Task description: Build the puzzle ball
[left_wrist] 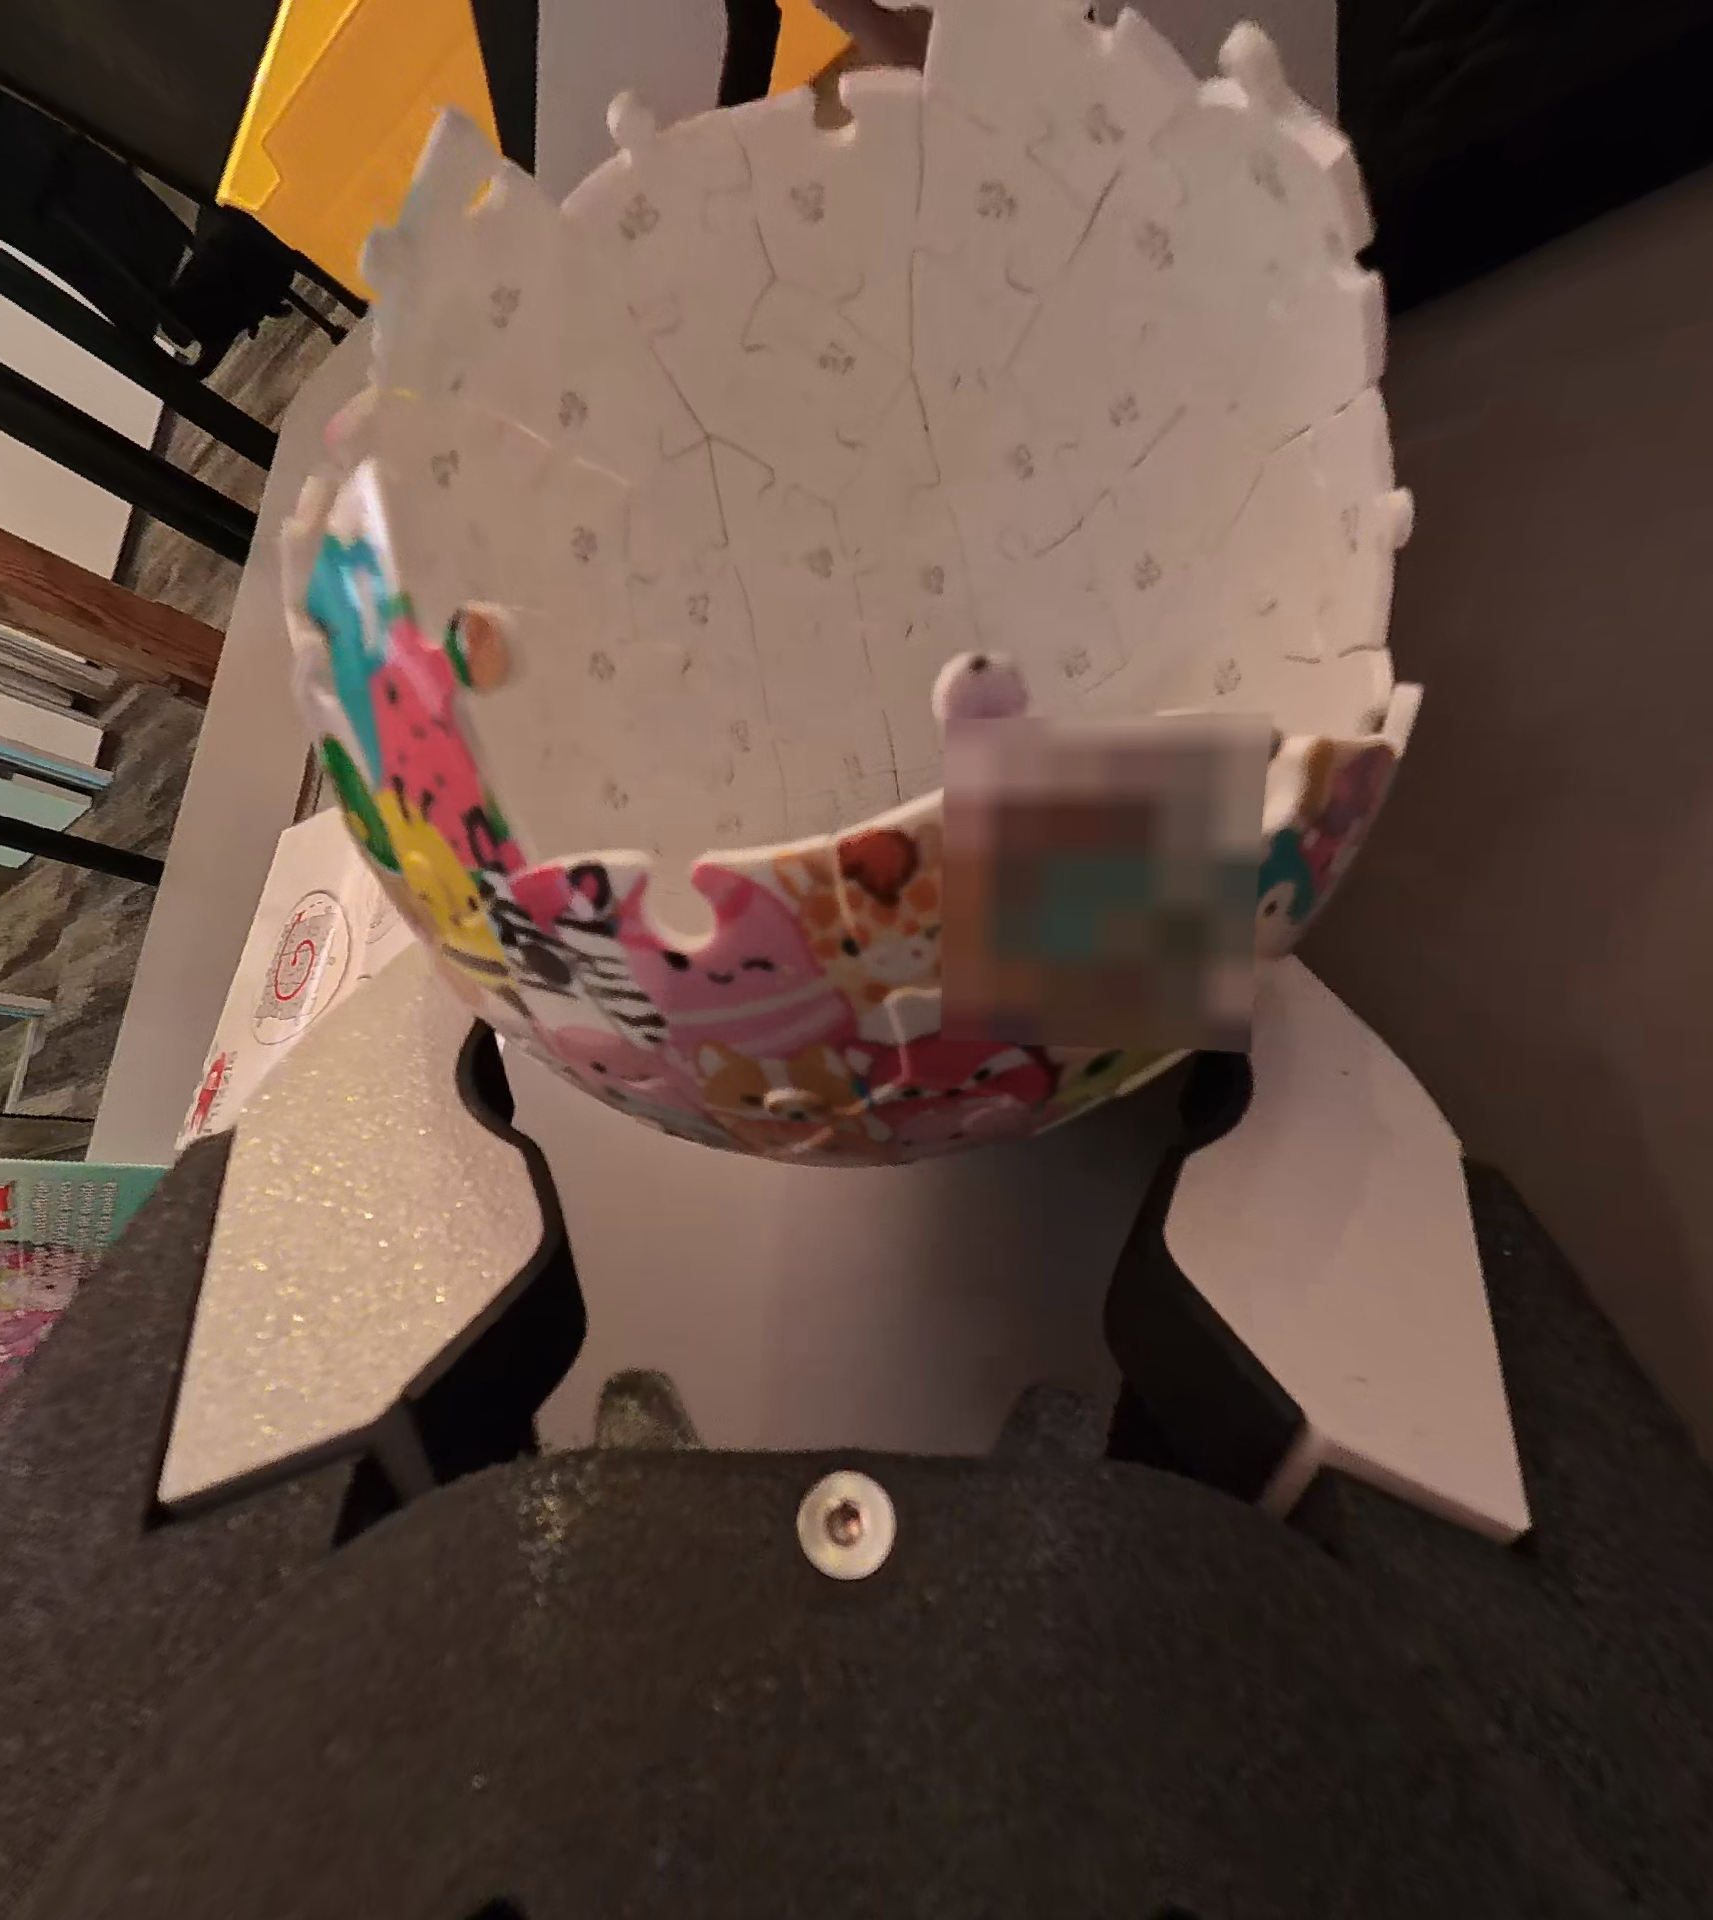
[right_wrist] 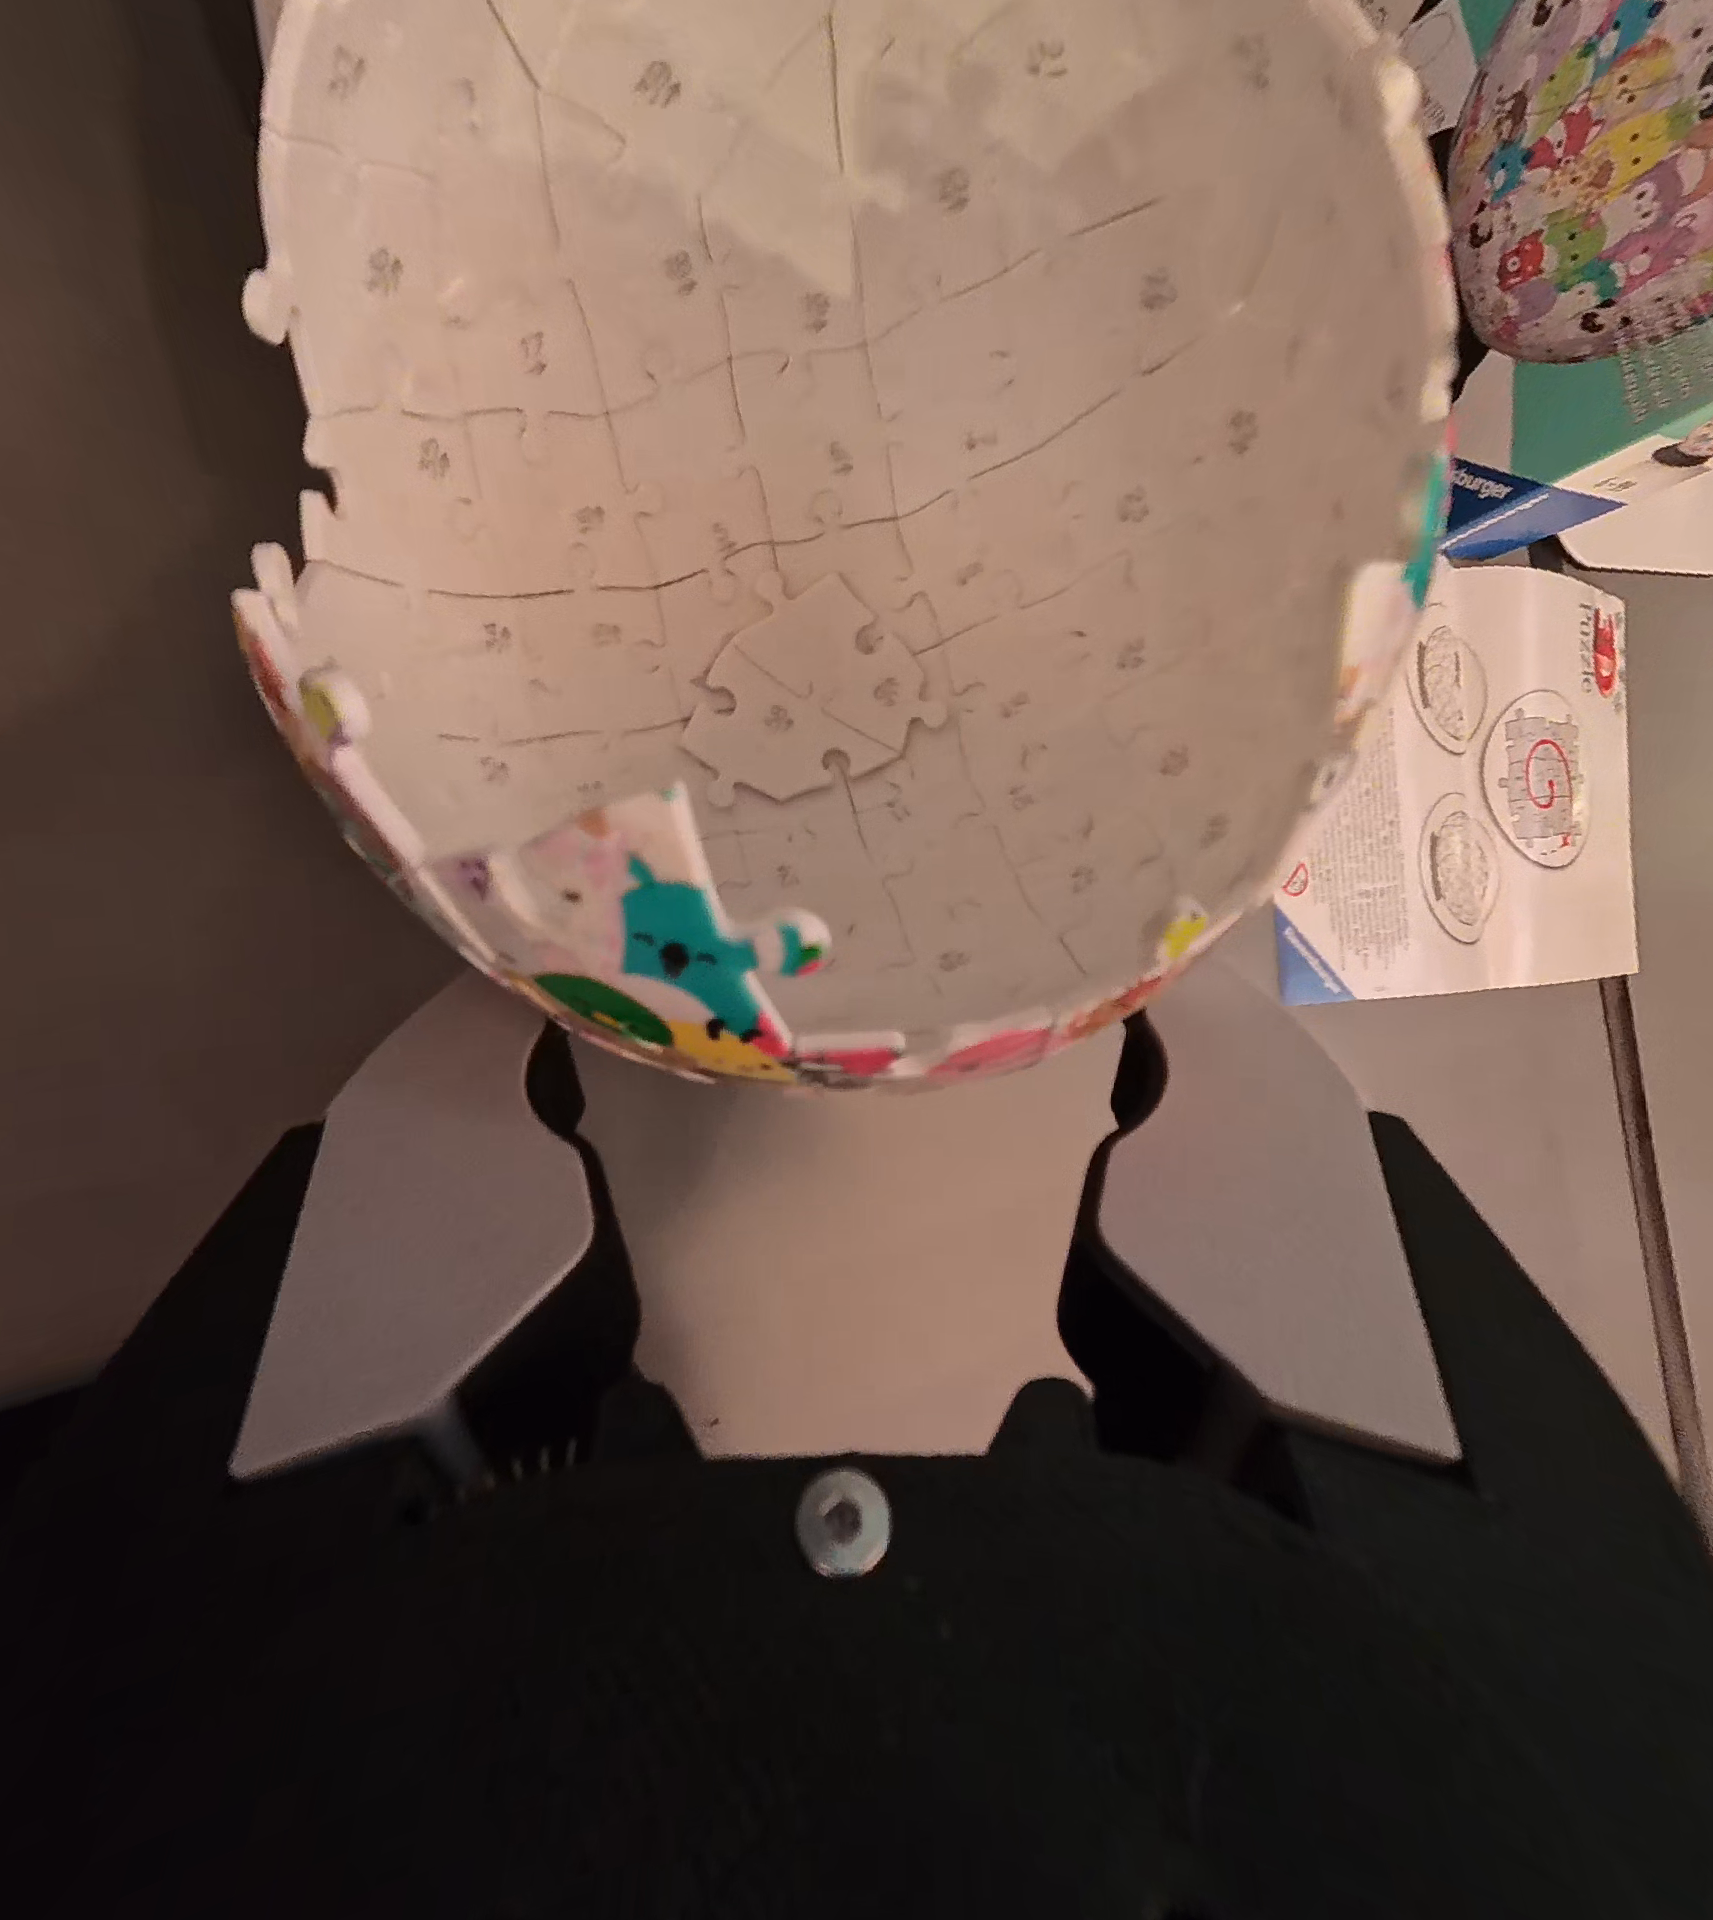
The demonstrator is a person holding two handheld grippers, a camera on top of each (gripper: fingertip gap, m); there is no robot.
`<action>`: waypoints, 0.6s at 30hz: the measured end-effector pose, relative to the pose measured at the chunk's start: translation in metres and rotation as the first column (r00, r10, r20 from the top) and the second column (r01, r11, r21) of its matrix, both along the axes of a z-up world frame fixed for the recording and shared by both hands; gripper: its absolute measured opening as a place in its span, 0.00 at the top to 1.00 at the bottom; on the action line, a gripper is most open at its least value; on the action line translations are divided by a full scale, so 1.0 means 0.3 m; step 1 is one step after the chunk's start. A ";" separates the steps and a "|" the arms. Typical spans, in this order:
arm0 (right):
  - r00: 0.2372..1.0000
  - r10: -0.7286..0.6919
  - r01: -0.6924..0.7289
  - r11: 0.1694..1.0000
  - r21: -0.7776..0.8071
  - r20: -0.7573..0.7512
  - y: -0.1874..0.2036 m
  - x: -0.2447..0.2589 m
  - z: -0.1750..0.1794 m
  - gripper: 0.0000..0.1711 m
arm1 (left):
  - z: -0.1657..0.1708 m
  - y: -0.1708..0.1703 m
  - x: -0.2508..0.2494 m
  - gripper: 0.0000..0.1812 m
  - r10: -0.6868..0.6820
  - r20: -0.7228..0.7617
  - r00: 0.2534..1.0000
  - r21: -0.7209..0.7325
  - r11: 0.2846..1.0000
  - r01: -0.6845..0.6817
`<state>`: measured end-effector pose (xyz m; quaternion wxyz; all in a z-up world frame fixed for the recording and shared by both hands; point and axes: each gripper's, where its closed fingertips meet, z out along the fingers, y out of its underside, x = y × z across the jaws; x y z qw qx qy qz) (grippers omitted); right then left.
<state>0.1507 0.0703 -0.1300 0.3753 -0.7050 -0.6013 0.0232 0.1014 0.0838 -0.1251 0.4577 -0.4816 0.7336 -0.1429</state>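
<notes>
The puzzle ball (left_wrist: 831, 468) is a half-built bowl, white with small printed marks inside and covered in bright cartoon animals outside, with a jagged rim. My left gripper (left_wrist: 857, 1049) holds its rounded lower part between both white fingertips, jaws wide, with the bowl tilted towards the camera. In the right wrist view the ball (right_wrist: 831, 416) is blurred and fills the upper frame. Its near rim sits between the fingers of my right gripper (right_wrist: 847, 1039), which is open. A taller wall section with a teal figure (right_wrist: 665, 914) rises at the near left.
A folded instruction sheet (right_wrist: 1475, 790) lies on the white table (right_wrist: 831, 1247) to the right of the ball, and shows in the left wrist view (left_wrist: 296, 951). The puzzle box (right_wrist: 1641, 187) is beyond it. Dark chair frames (left_wrist: 52, 343) and a yellow object (left_wrist: 312, 125) stand off the table. My right fingertips sit around 7 cm from my left ones. Between my right fingertips and the yellow object (left_wrist: 312, 125) there is roughly 30 cm.
</notes>
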 end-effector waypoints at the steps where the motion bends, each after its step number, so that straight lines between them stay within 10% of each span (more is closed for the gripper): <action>1: 1.000 -0.002 0.002 1.000 -0.004 -0.007 -0.003 -0.001 -0.002 0.40 | 0.001 -0.003 -0.001 0.30 0.002 0.005 1.000 -0.005 1.000 -0.002; 18: 0.976 -0.116 0.119 0.993 0.002 -0.182 -0.037 0.054 0.050 0.40 | 0.080 -0.033 -0.176 0.31 0.173 0.131 0.976 -0.165 0.975 -0.150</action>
